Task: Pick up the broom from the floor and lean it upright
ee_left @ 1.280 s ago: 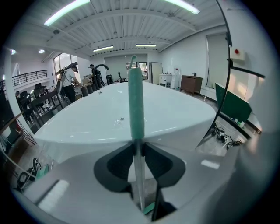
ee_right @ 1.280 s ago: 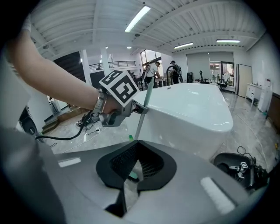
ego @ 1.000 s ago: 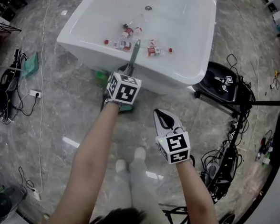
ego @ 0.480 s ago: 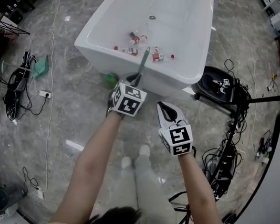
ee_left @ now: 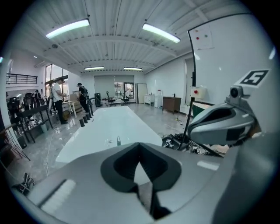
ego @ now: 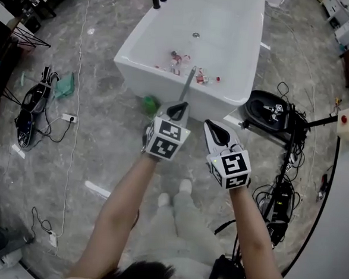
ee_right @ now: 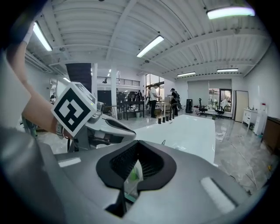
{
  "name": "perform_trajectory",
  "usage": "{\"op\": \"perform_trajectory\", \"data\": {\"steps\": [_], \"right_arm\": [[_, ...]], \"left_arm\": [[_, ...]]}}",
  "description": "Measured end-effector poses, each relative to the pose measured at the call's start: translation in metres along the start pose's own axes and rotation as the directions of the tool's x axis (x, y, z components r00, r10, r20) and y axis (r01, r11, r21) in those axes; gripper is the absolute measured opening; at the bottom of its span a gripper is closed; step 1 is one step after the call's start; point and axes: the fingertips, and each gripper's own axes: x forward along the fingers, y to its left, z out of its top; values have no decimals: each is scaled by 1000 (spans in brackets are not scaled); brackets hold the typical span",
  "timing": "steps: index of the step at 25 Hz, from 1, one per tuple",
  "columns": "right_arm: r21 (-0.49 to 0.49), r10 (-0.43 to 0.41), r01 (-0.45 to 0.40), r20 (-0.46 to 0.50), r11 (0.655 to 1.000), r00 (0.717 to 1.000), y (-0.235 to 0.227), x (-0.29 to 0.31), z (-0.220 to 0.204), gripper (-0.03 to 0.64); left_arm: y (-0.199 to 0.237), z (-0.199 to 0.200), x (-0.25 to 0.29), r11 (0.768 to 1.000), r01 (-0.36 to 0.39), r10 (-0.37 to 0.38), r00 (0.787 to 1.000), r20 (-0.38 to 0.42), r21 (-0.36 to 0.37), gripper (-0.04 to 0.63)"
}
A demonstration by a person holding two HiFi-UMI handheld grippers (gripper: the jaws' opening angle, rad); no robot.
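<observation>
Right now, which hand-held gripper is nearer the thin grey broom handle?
The left hand-held gripper: its tip sits just below the thin grey broom handle; the right hand-held gripper stands aside.

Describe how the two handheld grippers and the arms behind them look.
The two match. The left gripper and right gripper have smooth light-grey shells, with dark lining around a teardrop-shaped hollow between the jaws. Each carries a white cube printed with black square markers at its rear. The forearms are bare, with no sleeves or gloves showing.
</observation>
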Motion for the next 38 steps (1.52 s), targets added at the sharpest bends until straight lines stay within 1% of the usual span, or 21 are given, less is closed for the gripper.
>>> {"op": "perform_trajectory", "data": {"steps": [4, 7, 9, 12, 14, 17, 19, 25, 31, 35, 38], "right_arm": [[-31, 0, 2, 61, 1000, 998, 14, -23, 34, 2], [-79, -2, 10, 99, 997, 995, 20, -42, 62, 2], [-89, -7, 19, 125, 996, 992, 24, -54, 81, 2], [-82, -9, 23, 164, 996, 986, 32, -73, 107, 2], [-95, -7, 25, 186, 995, 982, 39, -85, 121, 2], [-127, -8, 40, 239, 991, 971, 50, -99, 143, 2], [-129, -20, 56, 268, 990, 963, 54, -106, 155, 0], [-124, -20, 58, 290, 991, 957, 60, -112, 165, 0], [-164, 9, 43, 305, 985, 952, 72, -117, 175, 0], [-168, 9, 45, 309, 985, 951, 77, -119, 180, 0], [-175, 17, 40, 315, 984, 949, 82, -118, 184, 0]], "left_arm": [[-16, 42, -40, 1000, 4, -4, 996, 88, 7, 0], [-26, 72, -67, 1000, 9, -11, 987, 158, 14, 0], [-29, 87, -87, 1000, 15, -17, 980, 199, 7, 0], [-34, 102, -121, 999, 24, -14, 967, 254, -36, 0], [-38, 109, -139, 999, 24, -9, 959, 284, -48, 0], [-45, 116, -156, 998, 42, -26, 953, 302, -45, 0], [-48, 127, -166, 998, 52, -40, 944, 327, -27, 0], [-55, 161, -194, 999, 29, -43, 908, 417, 41, 0], [-63, 175, -206, 998, 27, -52, 885, 464, 59, 0], [-62, 176, -213, 997, 15, -46, 877, 478, 70, 0], [-59, 174, -218, 998, 8, -34, 875, 484, 56, 0]]}}
